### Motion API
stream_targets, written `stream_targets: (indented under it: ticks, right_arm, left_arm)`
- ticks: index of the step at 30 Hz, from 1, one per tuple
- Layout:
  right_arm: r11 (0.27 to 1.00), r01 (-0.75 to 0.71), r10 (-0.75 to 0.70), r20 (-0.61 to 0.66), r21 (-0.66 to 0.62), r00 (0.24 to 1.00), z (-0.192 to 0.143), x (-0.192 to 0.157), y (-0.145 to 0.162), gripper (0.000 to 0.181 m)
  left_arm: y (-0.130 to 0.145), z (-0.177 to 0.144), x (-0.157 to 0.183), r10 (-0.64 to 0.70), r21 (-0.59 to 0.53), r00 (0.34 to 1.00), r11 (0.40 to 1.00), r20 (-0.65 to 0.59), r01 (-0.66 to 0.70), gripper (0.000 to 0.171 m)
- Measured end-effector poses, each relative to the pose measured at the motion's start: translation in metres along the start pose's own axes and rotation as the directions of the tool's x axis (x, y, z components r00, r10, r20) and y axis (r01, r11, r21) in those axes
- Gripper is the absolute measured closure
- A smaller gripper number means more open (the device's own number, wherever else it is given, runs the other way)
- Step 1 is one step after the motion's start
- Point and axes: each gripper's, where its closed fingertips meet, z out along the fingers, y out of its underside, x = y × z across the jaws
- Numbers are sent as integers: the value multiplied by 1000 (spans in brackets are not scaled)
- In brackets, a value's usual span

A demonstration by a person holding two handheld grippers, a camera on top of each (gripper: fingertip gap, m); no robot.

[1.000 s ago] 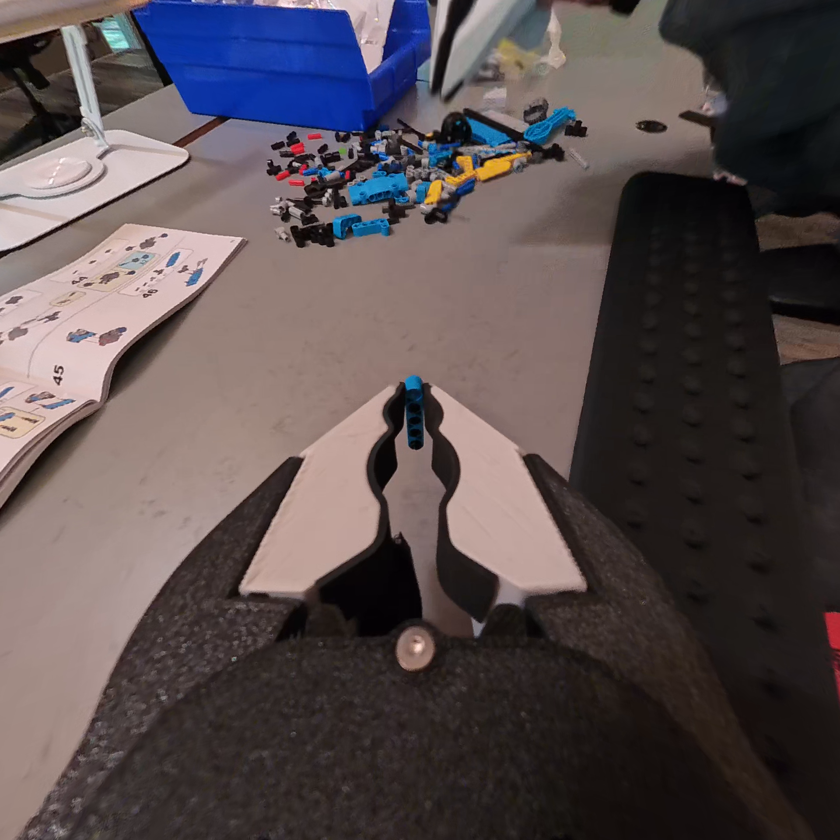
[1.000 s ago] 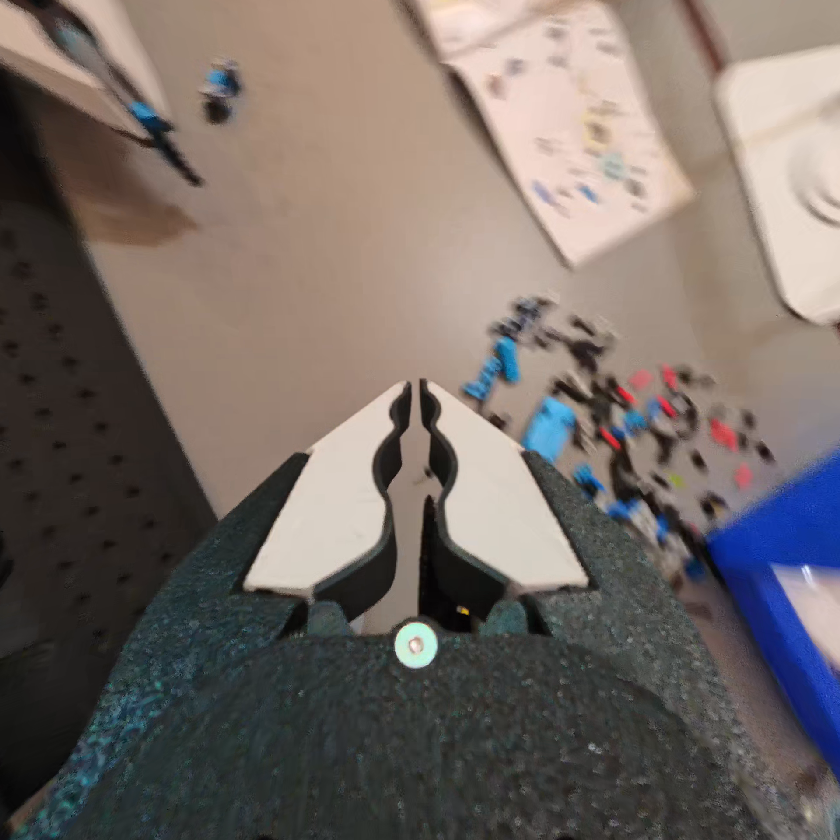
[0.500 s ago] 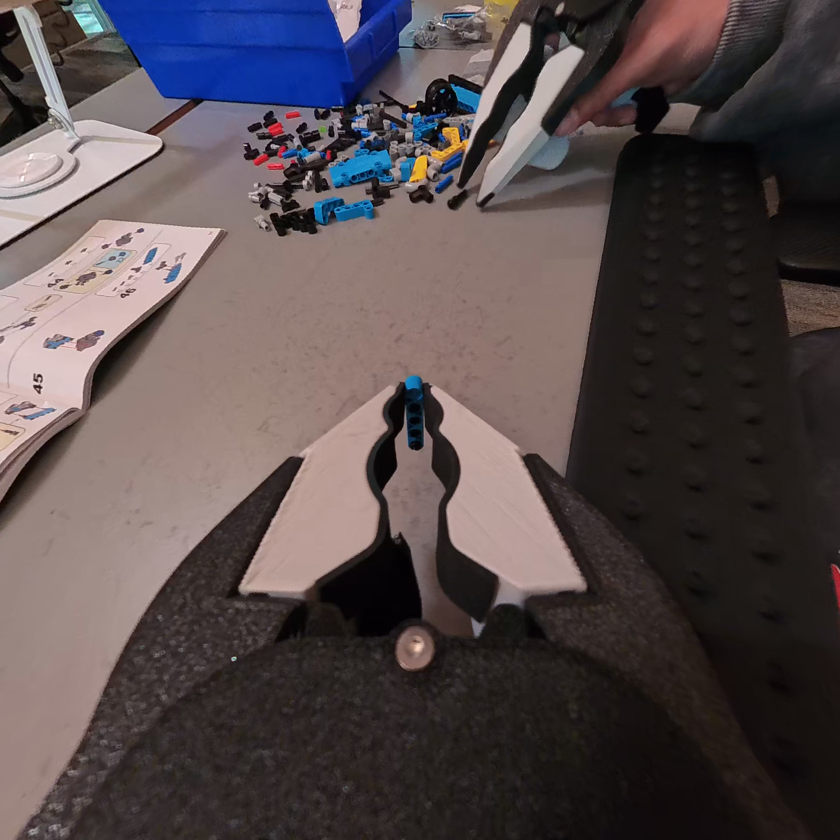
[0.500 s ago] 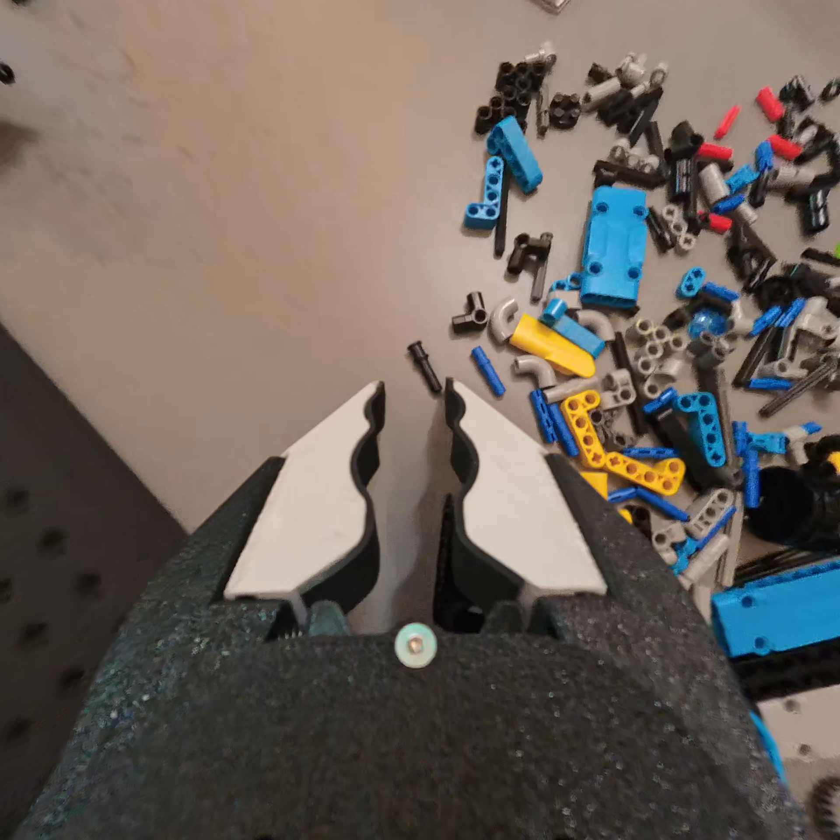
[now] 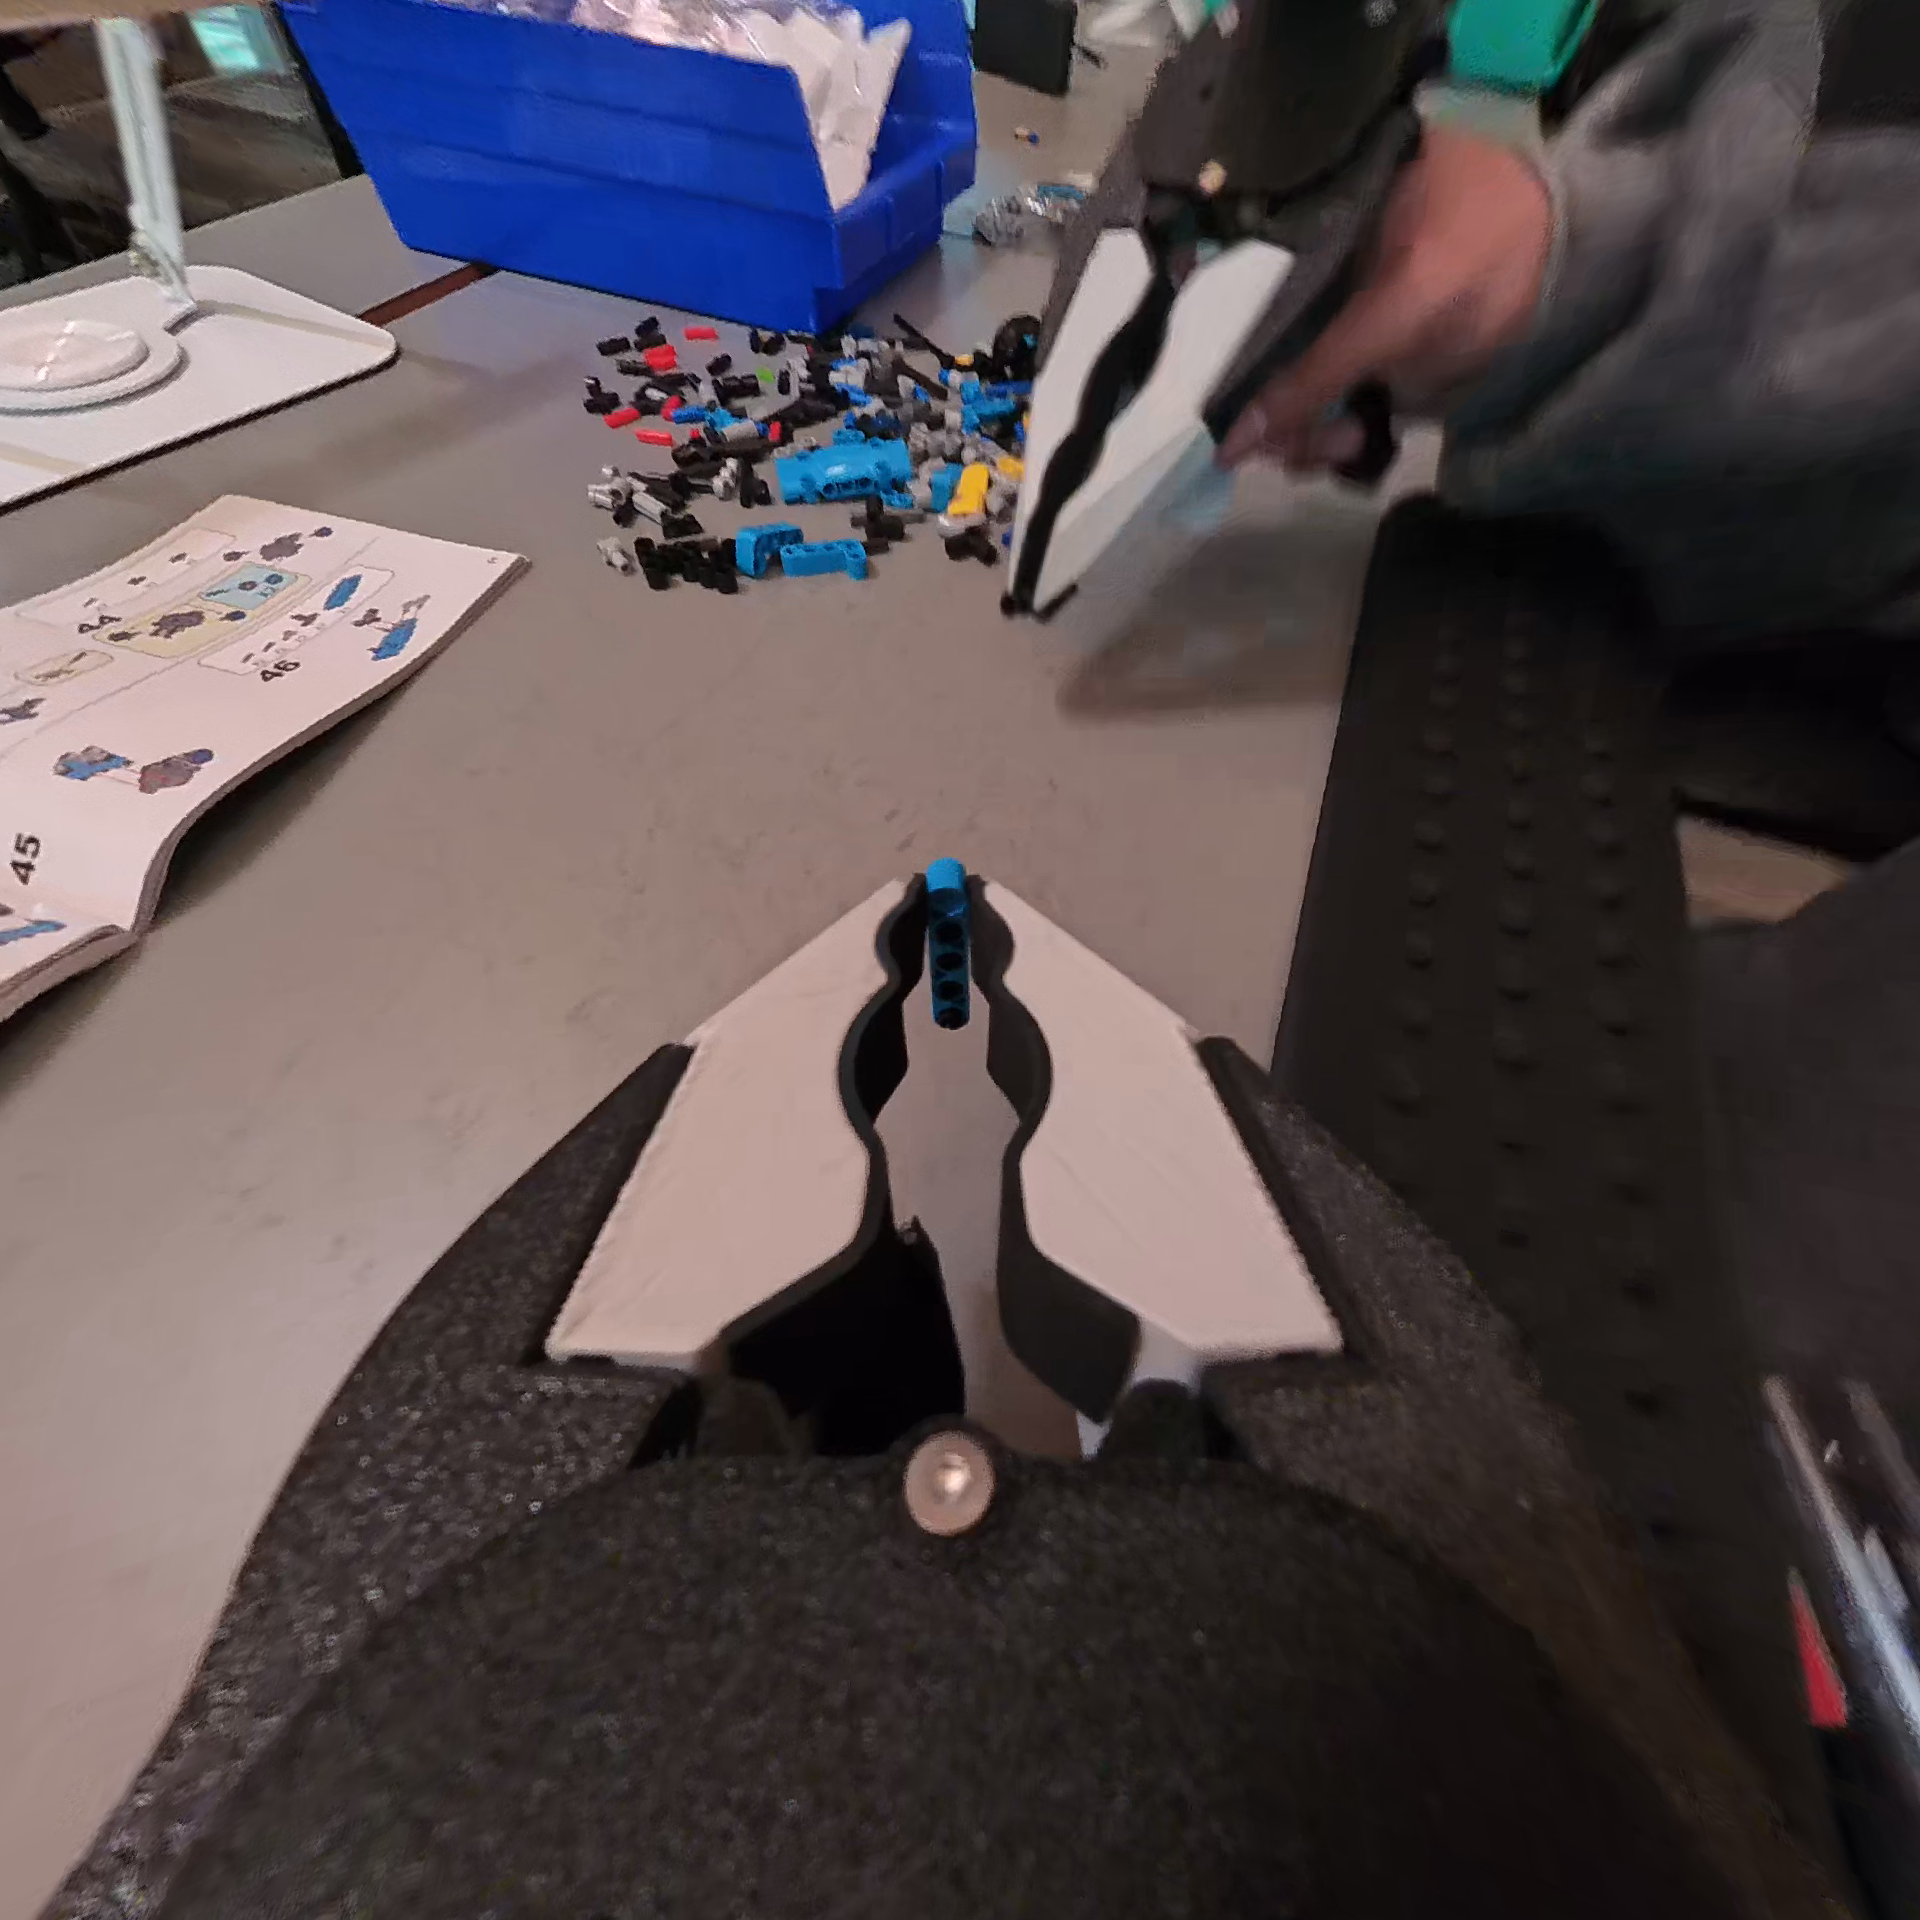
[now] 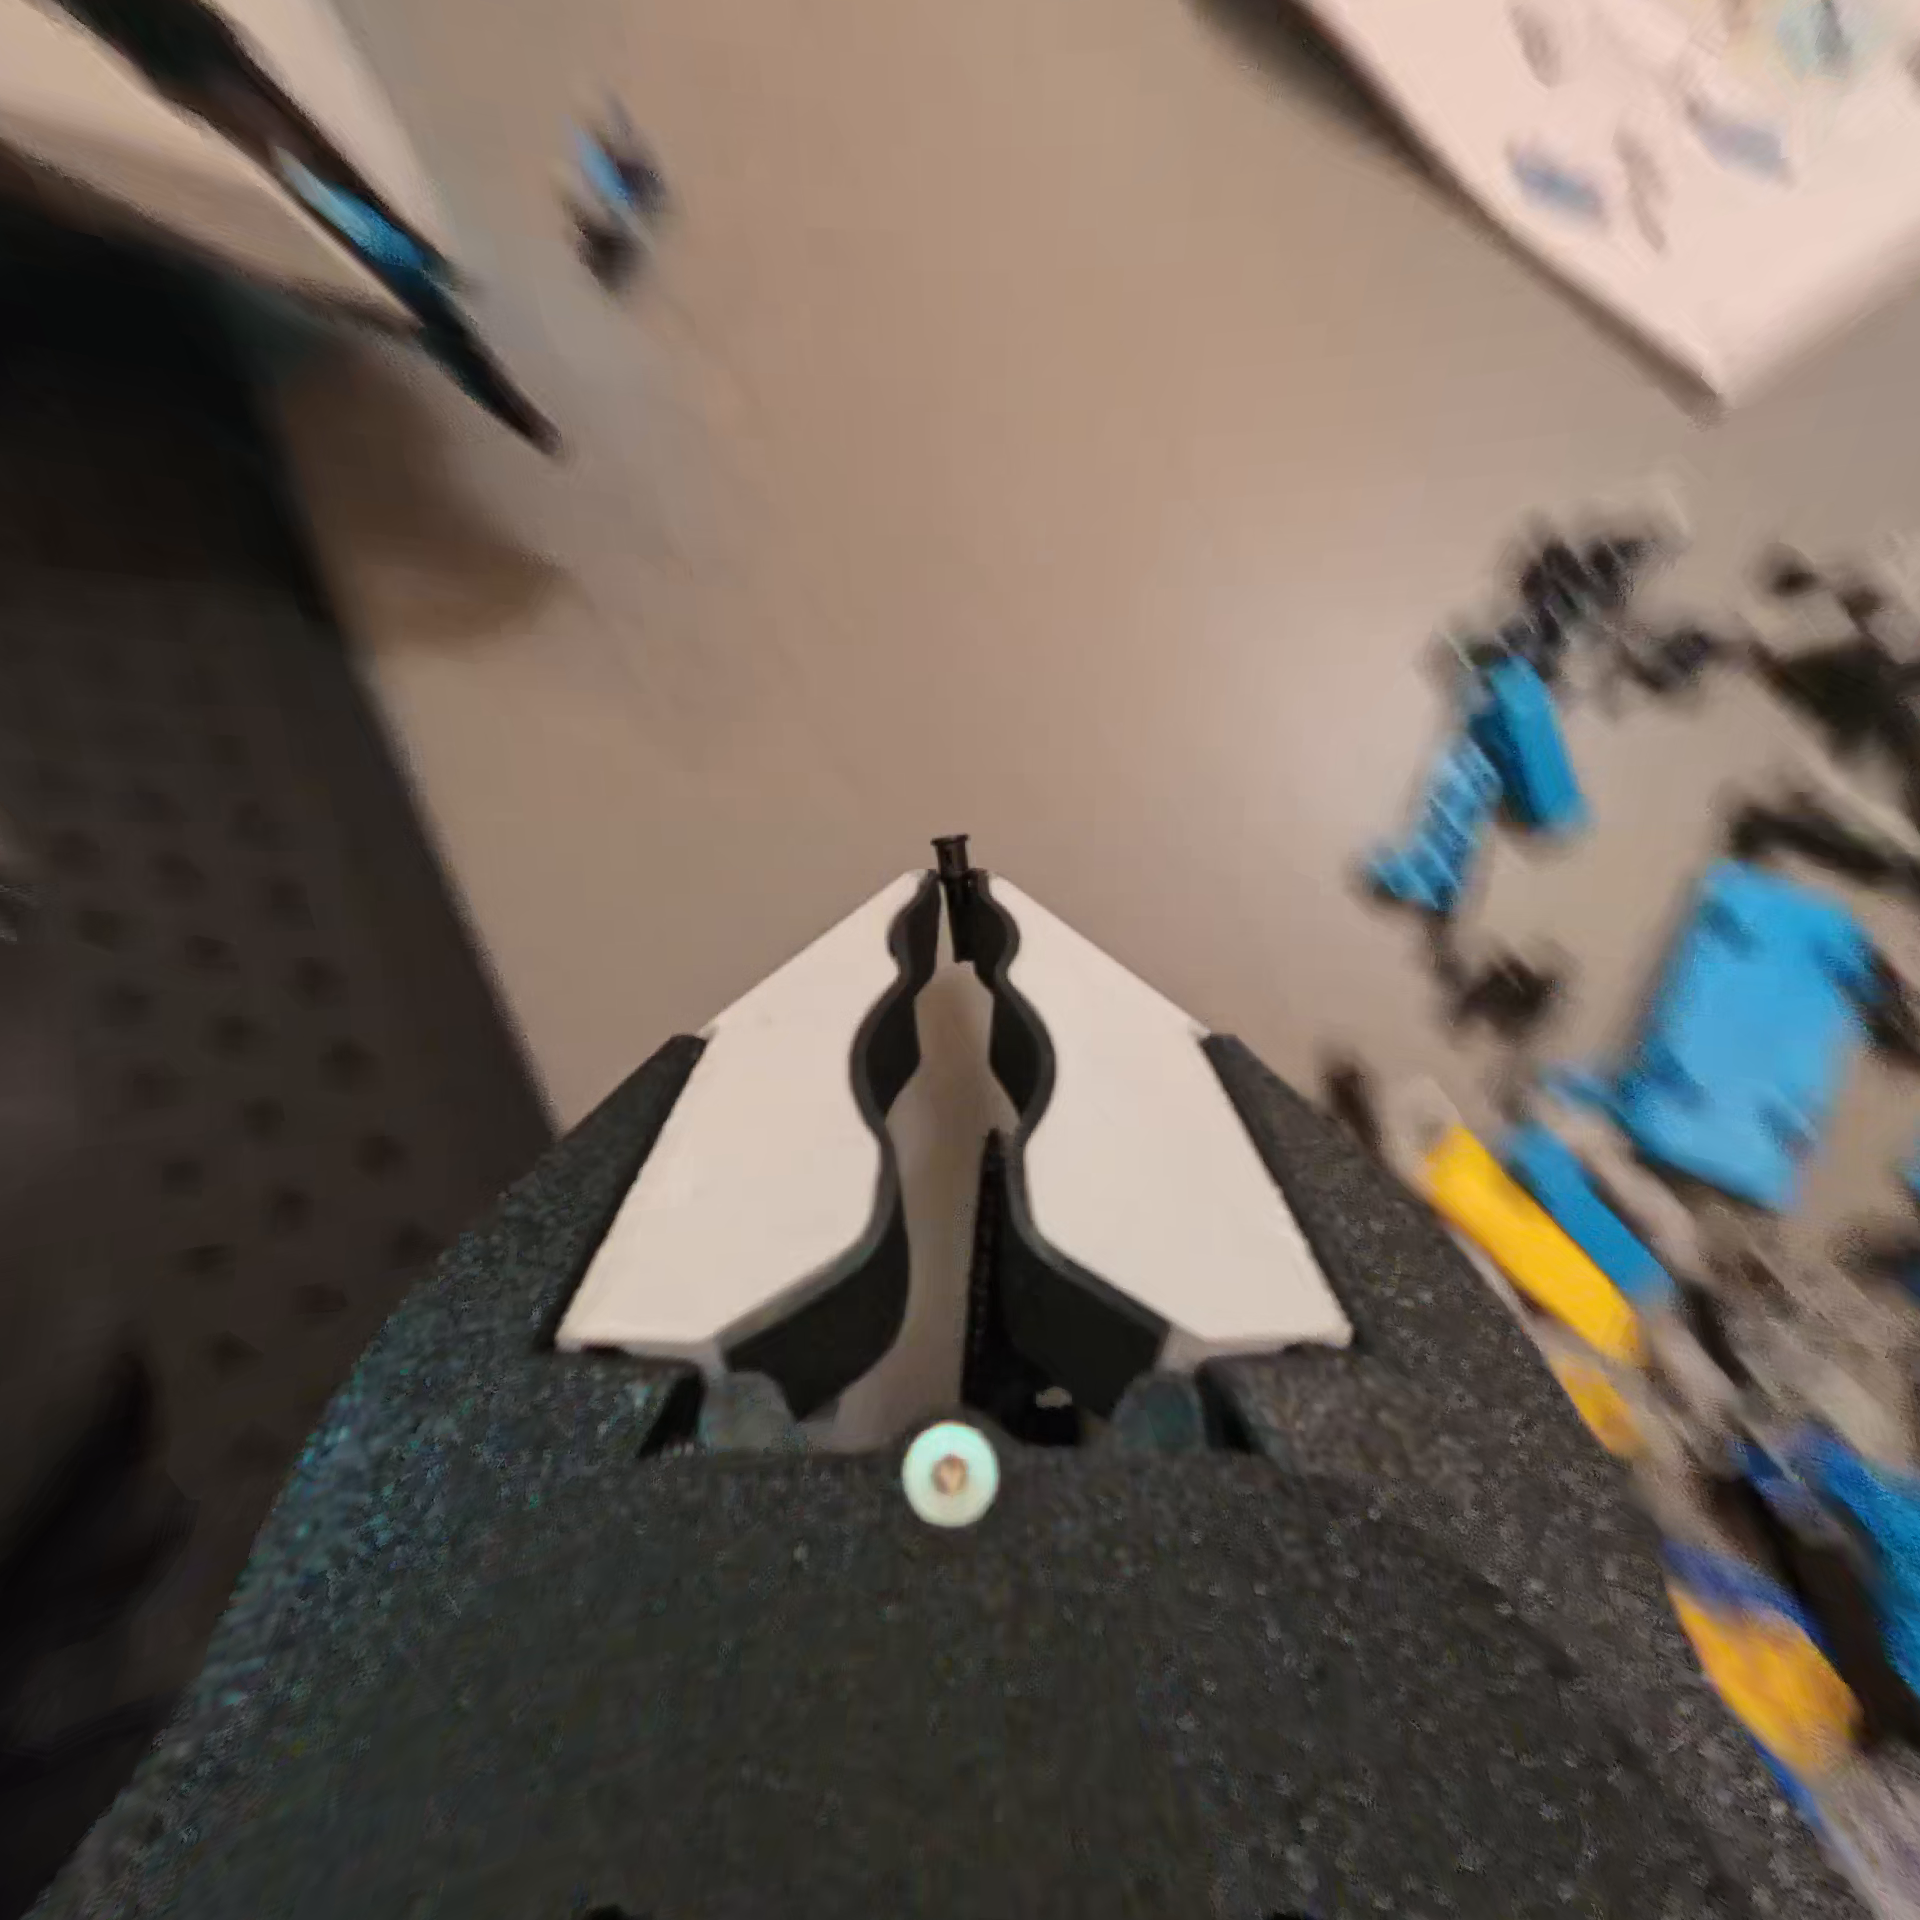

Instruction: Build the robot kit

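Observation:
My left gripper (image 5: 945, 885) is shut on a small blue beam with holes (image 5: 948, 951) and holds it above the grey table (image 5: 623, 790). My right gripper (image 6: 954, 878) is shut on a small black pin (image 6: 954, 883) that sticks out past the tips. It also shows in the left wrist view (image 5: 1029, 603), lifted just off the table beside the pile of small blue, black, yellow and red parts (image 5: 810, 457). In the blurred right wrist view the left gripper with its blue beam (image 6: 384, 249) is at the upper left.
A blue bin (image 5: 665, 156) stands behind the pile. An open instruction booklet (image 5: 187, 675) lies at the left, a white lamp base (image 5: 156, 353) beyond it. A black dimpled mat (image 5: 1496, 935) runs along the right. A person's hand (image 5: 1382, 312) holds the right gripper. The gap from one gripper's tips to the other's is roughly 15 centimetres.
My right gripper was open over the pile half a second ago; it has shut on the black pin and swung away from the pile toward the left gripper. The left gripper barely moved.

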Motion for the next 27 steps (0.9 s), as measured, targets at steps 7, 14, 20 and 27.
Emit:
stream_targets:
  ticks: [7,14,20,27]
  right_arm:
    - [926,-89,-28,301,368,953,47,-98,-98,176]
    - [938,-3,-69,193,348,979,59,-96,-96,175]
    - [955,94,-121,81,282,989,72,-92,-84,175]
    - [952,253,-230,-145,172,962,84,-82,-78,175]
  left_arm:
    - [-13,-2,-11,-91,75,994,993,55,87,165]
    - [-4,0,-16,-41,18,992,999,117,39,165]
    - [11,7,-18,163,-128,962,982,220,-137,165]
    - [21,12,-26,249,-253,916,952,315,-171,166]
